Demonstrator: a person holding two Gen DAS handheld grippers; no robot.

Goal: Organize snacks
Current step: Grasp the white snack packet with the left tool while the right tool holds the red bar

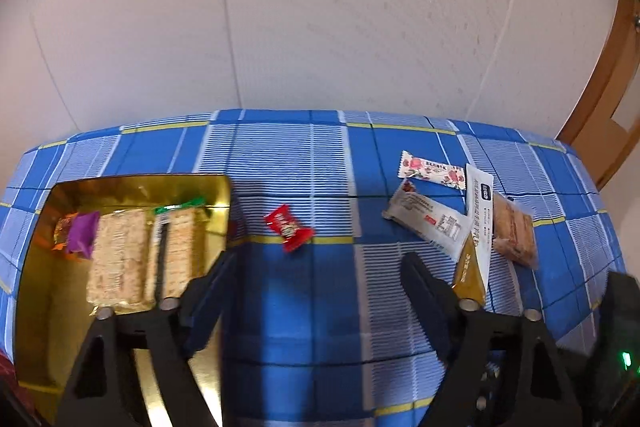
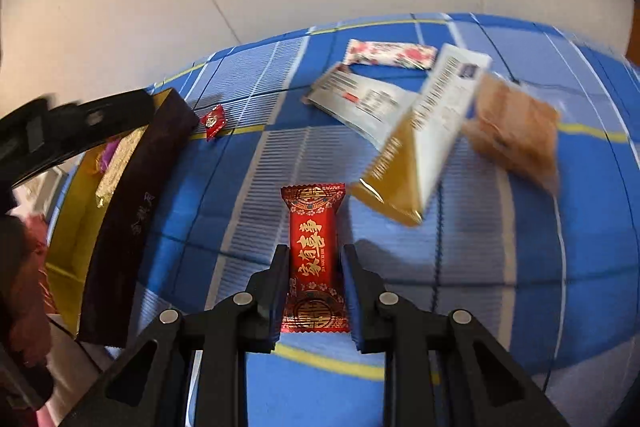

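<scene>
A blue checked tablecloth (image 1: 304, 307) covers the table against a plain white wall (image 1: 320, 7). We find the right gripper (image 2: 314, 279) clamped on a red-and-gold snack bar (image 2: 314, 259), held lengthwise above the cloth. The left gripper (image 1: 316, 267) stands apart and empty beside the gold-lined box (image 1: 36, 299), which already holds cracker packs (image 1: 120, 255). We judge the bar should travel to the box's bare side, be lowered flat, then released. A small red candy (image 1: 289, 229) and several packets (image 1: 430, 223) remain outside.
</scene>
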